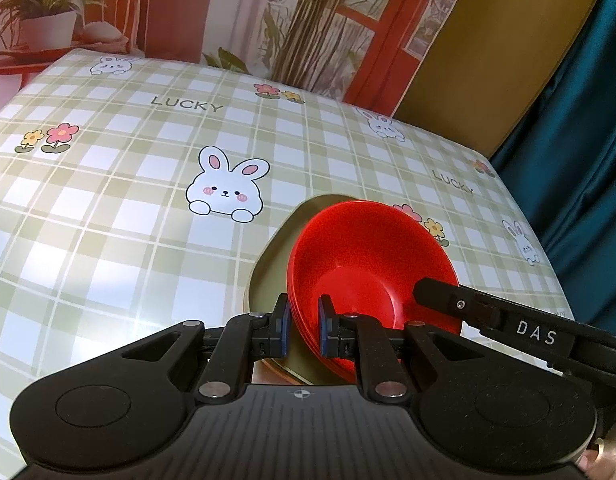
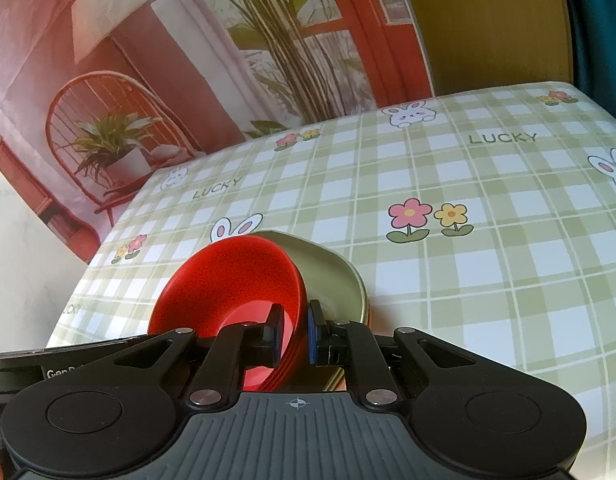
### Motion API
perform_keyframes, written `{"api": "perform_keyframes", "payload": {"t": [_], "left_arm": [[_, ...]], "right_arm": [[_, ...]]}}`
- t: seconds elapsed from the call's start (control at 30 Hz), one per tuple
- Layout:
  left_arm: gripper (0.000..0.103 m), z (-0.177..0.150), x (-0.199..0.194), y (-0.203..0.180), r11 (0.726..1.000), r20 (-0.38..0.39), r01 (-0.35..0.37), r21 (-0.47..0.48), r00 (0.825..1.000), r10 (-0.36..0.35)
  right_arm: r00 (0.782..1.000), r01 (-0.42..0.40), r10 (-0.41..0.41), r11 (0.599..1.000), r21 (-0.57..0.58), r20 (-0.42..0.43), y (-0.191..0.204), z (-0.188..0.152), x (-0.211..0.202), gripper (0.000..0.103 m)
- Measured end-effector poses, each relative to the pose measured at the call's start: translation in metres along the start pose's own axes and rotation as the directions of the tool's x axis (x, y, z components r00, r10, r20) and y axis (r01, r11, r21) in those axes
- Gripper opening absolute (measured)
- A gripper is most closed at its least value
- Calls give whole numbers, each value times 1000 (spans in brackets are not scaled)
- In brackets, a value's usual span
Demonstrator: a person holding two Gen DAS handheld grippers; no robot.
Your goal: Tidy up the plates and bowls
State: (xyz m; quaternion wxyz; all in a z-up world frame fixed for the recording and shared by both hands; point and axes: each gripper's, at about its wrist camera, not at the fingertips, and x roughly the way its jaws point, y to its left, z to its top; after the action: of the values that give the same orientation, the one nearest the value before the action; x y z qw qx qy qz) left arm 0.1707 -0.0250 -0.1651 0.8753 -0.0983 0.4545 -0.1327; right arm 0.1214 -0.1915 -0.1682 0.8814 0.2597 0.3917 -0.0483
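A stack of red bowls (image 1: 368, 264) sits on an olive-green plate (image 1: 276, 268) on the checked tablecloth. My left gripper (image 1: 304, 326) is shut on the near left rim of the red bowls, one pad inside and one outside. My right gripper (image 2: 294, 330) is shut on the opposite rim of the same red bowls (image 2: 228, 280), with the green plate (image 2: 336, 272) behind it. The right gripper's finger (image 1: 448, 294) reaches into the bowl in the left wrist view. Whether the bowls are lifted off the plate I cannot tell.
The table (image 1: 108, 220) has a green checked cloth with rabbits, flowers and "LUCKY" print. A printed backdrop of plants and a red door (image 1: 308, 20) stands behind it. A dark teal curtain (image 1: 580, 120) hangs at the right.
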Motion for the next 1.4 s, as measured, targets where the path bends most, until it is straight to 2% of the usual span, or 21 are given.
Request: {"api": "perform_keyframes", "payload": {"t": [0.43,0.73,1.07,1.13,1.2,1.27,1.33,1.4], "left_arm": [[15,1,-2,-1,1000,-1,-4,25,1000,4],[15,4,-6,-3,998,9,-4,57,1000,3],[23,9,-23,-7,992,79,-14,128,997,4],[27,12,-29,-8,989,99,-19,147,995,4],[37,14,-36,-10,987,123,-27,161,992,7],[41,17,-43,-12,983,150,-37,179,989,10],[51,20,-53,-16,976,186,-43,211,983,3],[69,23,-63,-21,969,229,-64,239,973,8]], "right_arm": [[1000,27,-27,999,-39,6,5,0,-2,12],[998,52,-49,996,-68,37,9,3,-11,18],[991,107,-98,989,-99,97,14,10,-28,21],[988,120,-108,987,-111,111,15,14,-32,22],[985,133,-117,984,-121,127,18,17,-36,25],[981,146,-127,981,-130,147,20,21,-41,26],[977,159,-136,978,-138,167,22,25,-47,30],[973,170,-143,975,-144,183,23,30,-53,34]]}}
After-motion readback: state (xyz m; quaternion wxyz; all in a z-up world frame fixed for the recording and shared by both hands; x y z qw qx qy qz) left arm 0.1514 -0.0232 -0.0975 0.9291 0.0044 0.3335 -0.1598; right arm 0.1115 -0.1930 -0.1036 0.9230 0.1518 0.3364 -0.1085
